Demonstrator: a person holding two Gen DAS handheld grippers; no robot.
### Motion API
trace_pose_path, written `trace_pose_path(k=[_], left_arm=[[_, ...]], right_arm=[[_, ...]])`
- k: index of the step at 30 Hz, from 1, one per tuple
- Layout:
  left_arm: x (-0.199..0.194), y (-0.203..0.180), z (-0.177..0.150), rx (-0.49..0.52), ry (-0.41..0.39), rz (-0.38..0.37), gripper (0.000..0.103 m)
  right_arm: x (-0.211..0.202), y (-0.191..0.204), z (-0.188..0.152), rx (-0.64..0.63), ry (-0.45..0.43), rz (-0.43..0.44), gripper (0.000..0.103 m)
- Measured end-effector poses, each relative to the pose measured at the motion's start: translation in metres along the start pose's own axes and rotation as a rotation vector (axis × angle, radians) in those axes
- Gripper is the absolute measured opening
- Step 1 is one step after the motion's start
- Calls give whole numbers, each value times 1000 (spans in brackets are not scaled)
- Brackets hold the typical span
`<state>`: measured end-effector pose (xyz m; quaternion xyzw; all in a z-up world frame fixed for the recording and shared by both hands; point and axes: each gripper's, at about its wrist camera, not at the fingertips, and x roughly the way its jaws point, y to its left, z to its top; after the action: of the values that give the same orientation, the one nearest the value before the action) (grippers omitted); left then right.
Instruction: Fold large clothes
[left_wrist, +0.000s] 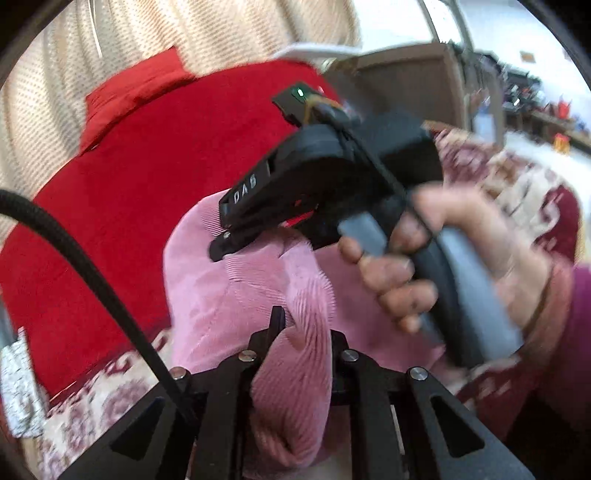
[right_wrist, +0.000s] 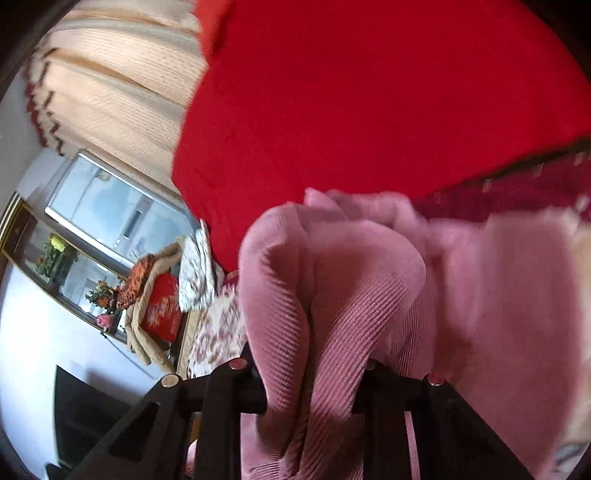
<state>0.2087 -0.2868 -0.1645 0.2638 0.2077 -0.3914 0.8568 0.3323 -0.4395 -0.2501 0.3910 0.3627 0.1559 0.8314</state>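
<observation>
A pink ribbed garment (left_wrist: 229, 314) lies bunched in front of a large red cloth (left_wrist: 147, 184). My left gripper (left_wrist: 295, 332) is shut on a thick fold of it, and only one black fingertip (left_wrist: 277, 321) shows beside the cloth. In the left wrist view a hand (left_wrist: 406, 280) holds my right gripper (left_wrist: 221, 247), whose tips meet the garment's upper edge. In the right wrist view the pink garment (right_wrist: 351, 295) drapes over and between the jaws of my right gripper (right_wrist: 314, 354), hiding the fingers; it is shut on the fabric.
The red cloth (right_wrist: 369, 110) fills the background, over a red-and-cream patterned bedspread (left_wrist: 110, 387). Cream curtains (right_wrist: 122, 92) hang behind. A black cable (left_wrist: 92, 277) crosses the left. A window (right_wrist: 110, 210) and a sill with flowers and piled fabrics (right_wrist: 155, 306) lie at left.
</observation>
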Motion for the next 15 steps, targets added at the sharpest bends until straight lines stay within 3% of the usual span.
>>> trace_pose_path(k=[3,6,9,11,13,15], left_arm=[[1,-18,23,11,-34,-110,13],[13,-33,28,40,-9,-133,15],[10,-25,15,16,41,-194,33],[-7,-20,7,17,41,-213,55],[-29,-10,-6,42,15,-201,65],[-43,-1,-13,60,2,-160,69]], right_arm=[[-43,-4,6,-22,-96,20,25],[-79,-23,11,-28,-171,9,25],[-75,-60,13,26,-151,-30,24],[-56,-82,11,45,-90,-94,24],[-39,-99,6,70,-32,-137,23],[-37,-109,6,90,-29,-137,24]])
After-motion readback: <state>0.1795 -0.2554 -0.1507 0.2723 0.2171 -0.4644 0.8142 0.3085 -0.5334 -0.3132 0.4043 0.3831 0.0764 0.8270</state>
